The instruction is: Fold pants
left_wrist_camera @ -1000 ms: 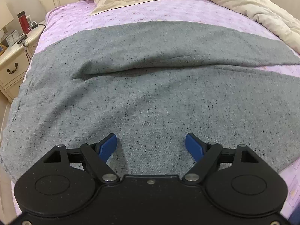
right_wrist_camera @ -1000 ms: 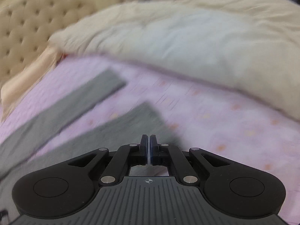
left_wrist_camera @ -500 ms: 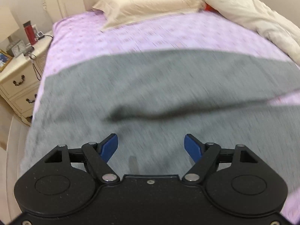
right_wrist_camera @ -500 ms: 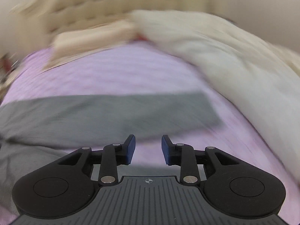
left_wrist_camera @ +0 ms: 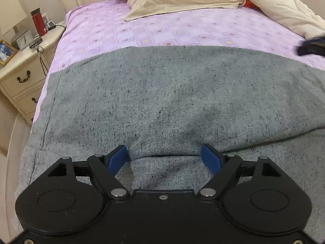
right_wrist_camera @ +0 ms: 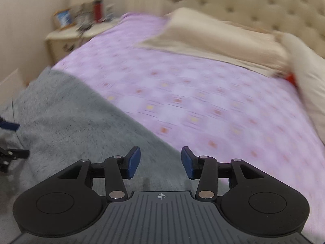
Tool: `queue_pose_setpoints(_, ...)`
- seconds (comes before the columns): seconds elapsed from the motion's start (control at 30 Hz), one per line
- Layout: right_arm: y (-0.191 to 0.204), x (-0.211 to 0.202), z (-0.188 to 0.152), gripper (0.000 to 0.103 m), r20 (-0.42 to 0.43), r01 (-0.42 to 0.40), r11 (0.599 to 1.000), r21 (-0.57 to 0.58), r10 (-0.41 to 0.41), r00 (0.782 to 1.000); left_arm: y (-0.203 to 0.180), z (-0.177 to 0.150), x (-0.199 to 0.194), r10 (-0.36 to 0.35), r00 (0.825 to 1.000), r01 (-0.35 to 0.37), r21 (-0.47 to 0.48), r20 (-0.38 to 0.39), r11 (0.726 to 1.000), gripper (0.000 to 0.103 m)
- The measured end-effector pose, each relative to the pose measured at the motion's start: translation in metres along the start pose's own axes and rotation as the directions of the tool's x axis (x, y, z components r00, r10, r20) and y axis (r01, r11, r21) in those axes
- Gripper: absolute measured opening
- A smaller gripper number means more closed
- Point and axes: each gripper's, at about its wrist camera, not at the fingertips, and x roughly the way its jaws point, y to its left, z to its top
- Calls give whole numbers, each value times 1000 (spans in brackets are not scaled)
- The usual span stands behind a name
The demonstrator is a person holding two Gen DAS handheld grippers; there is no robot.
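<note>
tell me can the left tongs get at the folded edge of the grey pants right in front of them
Probably yes. The left tongs stand open just over the grey pants, and the folded edge runs between their fingertips with nothing lying on it. The right tongs, jaws opening and empty, are off to the side.

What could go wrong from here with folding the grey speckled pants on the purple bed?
1. The left gripper hangs open over the grey speckled pants right at a fold edge; closing there may pinch only the top layer, or several at once.
2. The right gripper, jaws opening with nothing between them, sits near the pants' edge beside the purple patterned bedsheet; it might catch sheet along with fabric.
3. The right wrist view is blurred, so aim may suffer.
</note>
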Motion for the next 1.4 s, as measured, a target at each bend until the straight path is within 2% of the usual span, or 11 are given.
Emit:
queue_pose_setpoints(0.1,5,17,6,51,-26,-52,998,-44,50,998,4,1,1,-19,1000,19,-14,-7,1000,84)
queue_pose_setpoints(0.27,9,41,8,51,-112,-135,988,-74,126,986,7,4,0,-37,999,36,-23,-12,999,84)
queue_pose_setpoints(0.3,7,42,10,47,-114,-159,987,-29,154,981,6,4,0,-35,999,35,-22,-10,999,84)
queue_pose_setpoints(0.37,4,39,10,20,-117,-196,979,56,201,973,6,3,0,-32,999,32,-24,-9,999,85)
queue_pose_setpoints(0.4,10,32,9,5,-103,-174,984,40,177,979,6,3,-1,-30,1000,29,-24,-7,999,85)
queue_pose_setpoints(0.53,51,-9,2,4,-33,-102,991,-90,100,994,4,3,-5,-24,1000,24,-19,-1,1000,84)
queue_pose_setpoints(0.67,96,-67,-16,4,54,-27,985,-168,37,998,10,7,-17,-49,999,48,-57,-8,997,78)
queue_pose_setpoints(0.83,157,-112,-48,4,89,-2,965,-261,26,996,23,17,-51,-90,995,95,-135,47,986,78)
queue_pose_setpoints(1.0,203,-118,-80,4,49,12,942,-336,5,999,25,26,-75,-142,986,155,-179,81,972,81)
queue_pose_setpoints(1.27,234,-114,-104,3,28,15,920,-391,-5,1000,4,33,-74,-285,958,281,-245,21,928,86)
queue_pose_setpoints(1.4,219,-123,-91,3,109,55,951,-305,-22,994,-11,35,-65,-285,958,268,-243,-34,932,87)
